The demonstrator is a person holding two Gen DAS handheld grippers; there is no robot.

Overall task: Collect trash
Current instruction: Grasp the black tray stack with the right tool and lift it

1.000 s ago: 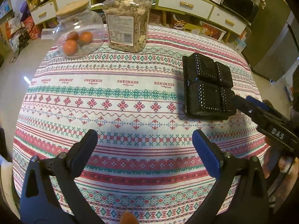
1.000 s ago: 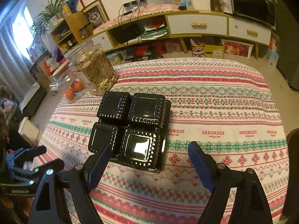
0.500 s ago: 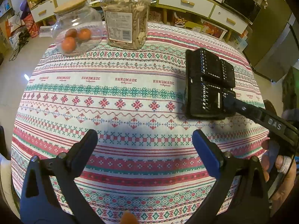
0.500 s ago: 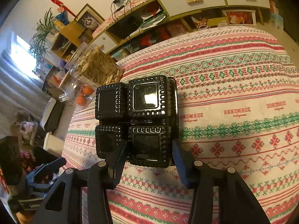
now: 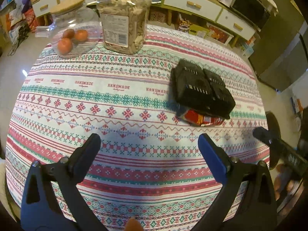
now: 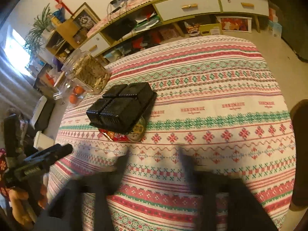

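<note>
Tray (image 5: 200,88), black plastic and upturned, lies tilted on a crushed red can (image 5: 202,119) on the tabletop (image 5: 119,104), well ahead of both grippers. I see left gripper (image 5: 148,148) fingers spread, empty; right gripper (image 6: 154,161) fingers blurred, apart, holding nothing.

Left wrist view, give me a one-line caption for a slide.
Open left gripper hovers over a patterned tablecloth, facing an upturned black tray propped on a crushed red can.
</note>
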